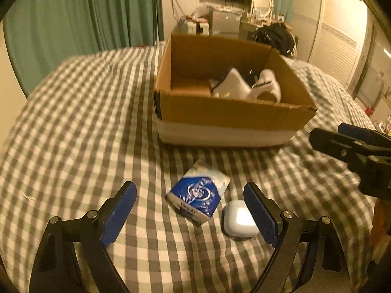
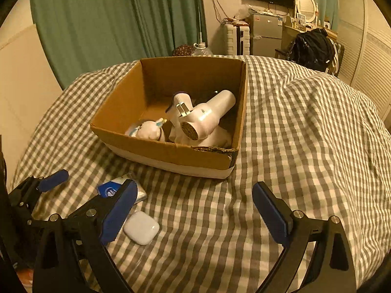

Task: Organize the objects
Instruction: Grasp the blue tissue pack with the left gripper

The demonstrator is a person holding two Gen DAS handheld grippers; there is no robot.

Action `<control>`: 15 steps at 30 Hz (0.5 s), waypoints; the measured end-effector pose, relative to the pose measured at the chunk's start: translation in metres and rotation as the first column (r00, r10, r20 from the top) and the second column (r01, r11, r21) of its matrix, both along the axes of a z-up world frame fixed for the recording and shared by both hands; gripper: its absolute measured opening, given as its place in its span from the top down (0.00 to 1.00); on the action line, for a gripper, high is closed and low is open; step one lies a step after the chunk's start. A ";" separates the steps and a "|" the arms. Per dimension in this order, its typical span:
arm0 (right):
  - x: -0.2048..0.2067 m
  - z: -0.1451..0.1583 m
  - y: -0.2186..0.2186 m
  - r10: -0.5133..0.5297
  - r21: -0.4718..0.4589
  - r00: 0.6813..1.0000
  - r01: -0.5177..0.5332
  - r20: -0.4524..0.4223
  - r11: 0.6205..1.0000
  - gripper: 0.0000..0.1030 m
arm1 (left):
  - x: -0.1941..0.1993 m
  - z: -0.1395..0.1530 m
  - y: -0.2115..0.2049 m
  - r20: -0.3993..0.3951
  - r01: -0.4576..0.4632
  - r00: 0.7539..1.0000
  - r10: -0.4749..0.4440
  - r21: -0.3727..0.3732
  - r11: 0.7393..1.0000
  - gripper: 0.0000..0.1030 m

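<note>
A blue and white tissue pack (image 1: 199, 195) lies on the checked bedspread, between the open fingers of my left gripper (image 1: 190, 210). A white earbud case (image 1: 240, 218) lies just right of it, by the right finger. Behind them stands an open cardboard box (image 1: 227, 114) holding a white hair dryer (image 2: 207, 118) and other white items. My right gripper (image 2: 195, 210) is open and empty over the bedspread in front of the box. The pack (image 2: 117, 189) and case (image 2: 141, 227) show at its left, and the left gripper (image 2: 52, 178) beyond them.
The checked bedspread (image 2: 305, 146) covers the whole bed. Green curtains (image 2: 110, 19) hang behind. A small fridge (image 2: 265, 35), a mirror and a chair with a black bag (image 2: 311, 48) stand at the far wall.
</note>
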State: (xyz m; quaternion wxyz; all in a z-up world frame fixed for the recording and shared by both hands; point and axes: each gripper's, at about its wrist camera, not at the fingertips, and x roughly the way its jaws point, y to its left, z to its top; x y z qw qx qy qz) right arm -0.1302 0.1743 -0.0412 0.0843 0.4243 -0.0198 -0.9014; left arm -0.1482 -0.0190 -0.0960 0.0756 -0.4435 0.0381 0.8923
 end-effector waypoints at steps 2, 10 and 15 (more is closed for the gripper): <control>-0.002 -0.006 0.001 0.003 -0.008 1.000 -0.003 -0.003 1.000 0.07 | -0.004 -0.008 0.002 0.027 0.001 1.000 -0.001 -0.011 1.000 0.11; -0.009 -0.027 0.009 -0.048 0.004 0.998 0.048 0.038 0.999 0.07 | -0.030 -0.041 0.023 0.136 0.038 0.990 -0.026 -0.085 0.996 0.11; -0.012 -0.037 0.016 -0.051 -0.047 0.996 0.055 0.073 0.997 0.07 | -0.049 -0.061 0.032 0.187 0.040 0.982 -0.017 -0.125 0.991 0.11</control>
